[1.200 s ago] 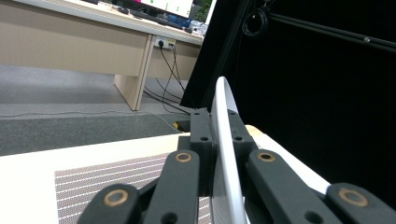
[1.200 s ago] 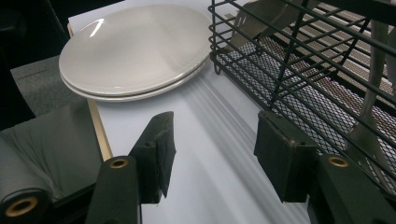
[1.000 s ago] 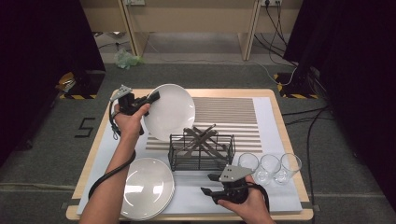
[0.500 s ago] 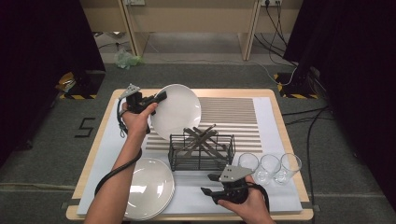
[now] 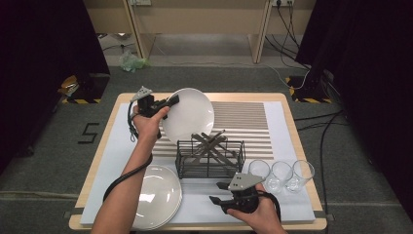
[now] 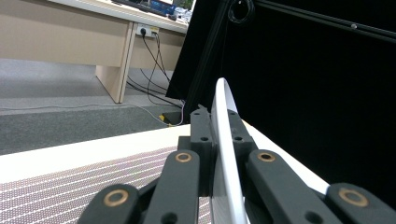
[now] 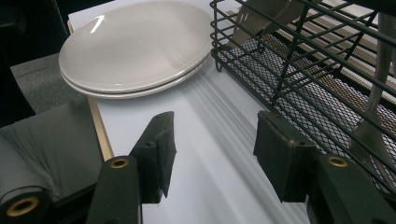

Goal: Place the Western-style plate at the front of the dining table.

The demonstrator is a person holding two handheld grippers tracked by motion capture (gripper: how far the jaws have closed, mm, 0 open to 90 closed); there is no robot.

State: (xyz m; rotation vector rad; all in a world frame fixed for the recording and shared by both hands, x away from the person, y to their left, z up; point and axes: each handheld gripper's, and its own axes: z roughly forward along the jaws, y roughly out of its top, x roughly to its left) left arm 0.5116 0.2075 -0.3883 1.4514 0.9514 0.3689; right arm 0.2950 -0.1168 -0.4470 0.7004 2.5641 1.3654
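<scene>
My left gripper (image 5: 168,103) is shut on the rim of a white plate (image 5: 189,116), which it holds on edge above the table, just behind the black wire rack (image 5: 210,157). In the left gripper view the plate (image 6: 223,140) runs edge-on between the two closed jaws. My right gripper (image 5: 219,193) rests near the table's front edge, in front of the rack, open with nothing between its pads (image 7: 161,151). A stack of white plates (image 5: 157,195) lies at the front left, also ahead of the right gripper as the plate stack (image 7: 135,46).
Three clear glasses (image 5: 282,174) stand to the right of the rack. A striped mat (image 5: 246,122) covers the back of the table. Wooden utensils (image 5: 207,141) lean inside the rack (image 7: 308,60). Cables trail on the floor at the right.
My left hand has carried the held plate to the right, toward the rack. The right gripper has stayed where it was.
</scene>
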